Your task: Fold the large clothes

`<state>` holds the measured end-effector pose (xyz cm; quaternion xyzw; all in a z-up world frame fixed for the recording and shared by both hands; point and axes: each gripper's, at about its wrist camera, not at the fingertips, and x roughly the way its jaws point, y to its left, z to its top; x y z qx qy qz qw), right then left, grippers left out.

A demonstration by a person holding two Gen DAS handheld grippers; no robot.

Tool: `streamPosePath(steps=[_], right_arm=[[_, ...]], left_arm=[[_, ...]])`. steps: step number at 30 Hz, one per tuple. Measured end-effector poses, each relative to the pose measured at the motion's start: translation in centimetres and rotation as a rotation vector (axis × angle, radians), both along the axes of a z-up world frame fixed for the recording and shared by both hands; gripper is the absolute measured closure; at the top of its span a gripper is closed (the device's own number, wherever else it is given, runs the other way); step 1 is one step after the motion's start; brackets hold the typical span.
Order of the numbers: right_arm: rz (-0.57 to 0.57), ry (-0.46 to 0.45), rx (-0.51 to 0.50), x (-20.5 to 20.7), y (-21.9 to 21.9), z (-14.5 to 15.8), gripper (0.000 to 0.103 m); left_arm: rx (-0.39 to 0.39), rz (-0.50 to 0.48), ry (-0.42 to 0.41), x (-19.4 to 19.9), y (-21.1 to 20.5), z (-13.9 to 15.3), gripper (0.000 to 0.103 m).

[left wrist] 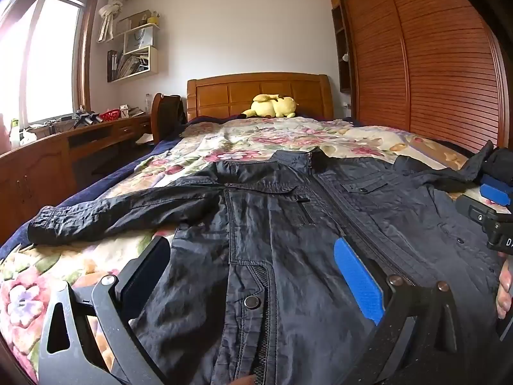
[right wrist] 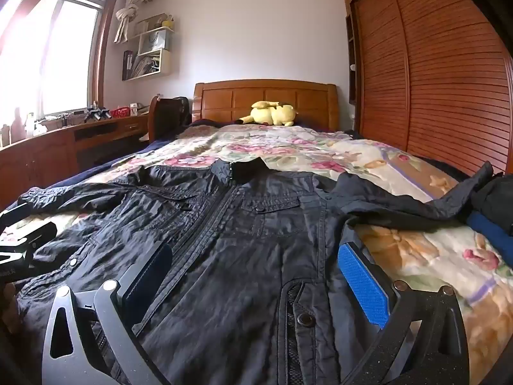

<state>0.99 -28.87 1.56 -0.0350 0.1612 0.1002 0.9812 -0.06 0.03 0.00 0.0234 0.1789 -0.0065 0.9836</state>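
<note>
Two sets of fingers stand wide apart over one dark jacket (left wrist: pixel 288 224), holding nothing. It lies front-up on the bed (left wrist: pixel 272 134), zipped closed, collar toward the headboard (left wrist: pixel 259 94) and hem nearest the cameras. The left gripper (left wrist: pixel 256 276) frames one front panel with its snap button and zip between the fingers; the right gripper (right wrist: pixel 259 282) frames the other panel the same way. One sleeve stretches out beyond the left fingers, its cuff near the bed's edge; the other sleeve runs out past the right fingers toward a pile of dark clothes (right wrist: pixel 493 202). The fabric is thin, crinkled and faintly shiny, with flapped chest pockets, stitched seams and mesh strips at the lower pockets. Beneath it spreads a floral quilt (right wrist: pixel 288 147), soft and rumpled, open and bare ahead of both sets of fingers up to a yellow plush toy (left wrist: pixel 272 106) at the headboard. A slatted wooden wardrobe (right wrist: pixel 433 80) stands close along the far side of the right fingers; a wooden worktop (left wrist: pixel 80 134) under the window (left wrist: pixel 41 57) lies beyond the left fingers. Each inner finger carries a blue textured pad.
</note>
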Motion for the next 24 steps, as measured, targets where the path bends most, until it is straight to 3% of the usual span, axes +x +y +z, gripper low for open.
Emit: streamPosePath(steps=[24], right_arm=[[-0.004,-0.006,0.007,-0.37,-0.15,0.19,0.000]], left_arm=[[-0.003,0.000,-0.002,-0.21,0.12,0.32,0.001]])
